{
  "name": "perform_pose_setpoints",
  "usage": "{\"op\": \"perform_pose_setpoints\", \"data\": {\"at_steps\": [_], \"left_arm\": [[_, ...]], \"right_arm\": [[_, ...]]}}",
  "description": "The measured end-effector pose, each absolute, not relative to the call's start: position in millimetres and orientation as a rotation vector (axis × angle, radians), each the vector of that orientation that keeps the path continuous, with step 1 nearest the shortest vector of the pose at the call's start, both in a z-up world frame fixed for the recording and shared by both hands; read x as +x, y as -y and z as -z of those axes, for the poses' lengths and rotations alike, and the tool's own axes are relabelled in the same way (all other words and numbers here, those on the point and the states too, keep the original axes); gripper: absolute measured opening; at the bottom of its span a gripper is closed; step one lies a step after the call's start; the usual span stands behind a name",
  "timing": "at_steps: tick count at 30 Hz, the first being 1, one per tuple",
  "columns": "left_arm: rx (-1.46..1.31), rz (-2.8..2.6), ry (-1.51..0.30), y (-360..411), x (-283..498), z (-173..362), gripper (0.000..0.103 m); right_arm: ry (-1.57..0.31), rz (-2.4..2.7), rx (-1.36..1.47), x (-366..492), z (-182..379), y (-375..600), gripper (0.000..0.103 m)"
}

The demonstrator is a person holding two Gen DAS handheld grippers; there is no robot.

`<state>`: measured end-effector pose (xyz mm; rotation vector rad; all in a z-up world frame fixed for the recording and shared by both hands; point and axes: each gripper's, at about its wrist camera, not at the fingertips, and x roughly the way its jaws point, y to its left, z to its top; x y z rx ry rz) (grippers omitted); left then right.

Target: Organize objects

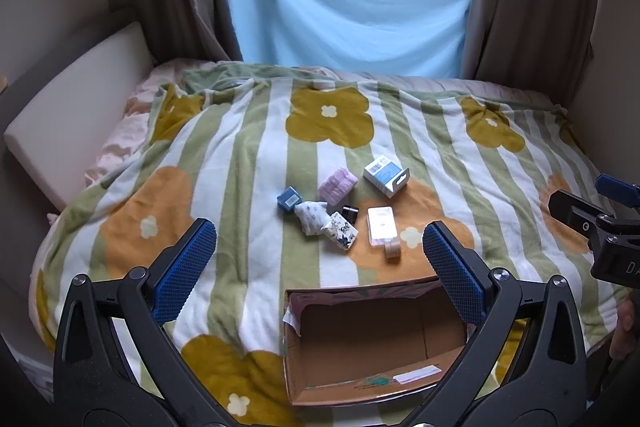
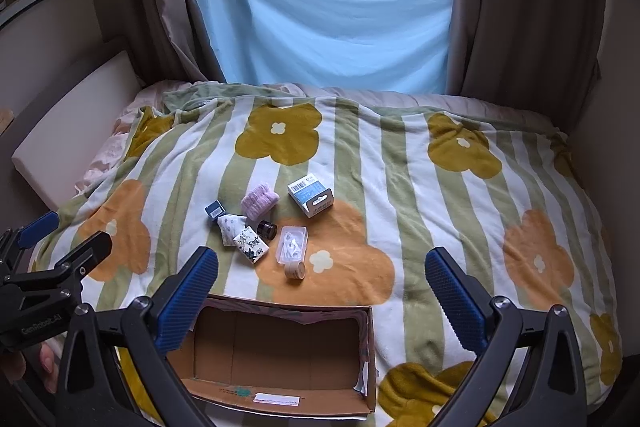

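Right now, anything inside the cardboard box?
The cardboard box looks empty: bare floor and walls, with a white label on its near flap. The corner behind the right gripper's finger is hidden.

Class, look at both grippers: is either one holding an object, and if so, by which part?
Nothing is held. The left gripper and right gripper are both open, fingers apart.
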<state>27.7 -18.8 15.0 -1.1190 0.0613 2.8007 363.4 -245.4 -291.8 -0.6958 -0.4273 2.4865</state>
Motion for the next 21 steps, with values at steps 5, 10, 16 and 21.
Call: {"op": "perform_pose_setpoints", "data": {"at_steps": [5, 10, 16, 21], "left_arm": [[-1.114, -2.796, -0.062, 20.6, 28.7, -16.6, 0.103], [-1.098, -2.778, -0.078, 21.2, 30.2, -19.3, 0.103], [-1.088, -2.775, -0.078, 21.5, 30.4, -21.8, 0.103], [-1.089, -2.766, -0.072, 20.9, 29.9, -22.6, 0.103]], "right_arm": [[0.427, -2.486, -0.696, 365.2, 290.0, 246.6, 0.103], [0.421, -2.488, -0.699, 367.4, 289.0, 248.7, 0.103], [0.412, -2.49, -0.693, 371.2, 288.8, 250.5, 0.103], [0.4, -2.486, -0.699, 375.9, 289.3, 254.0, 0.103]]}}
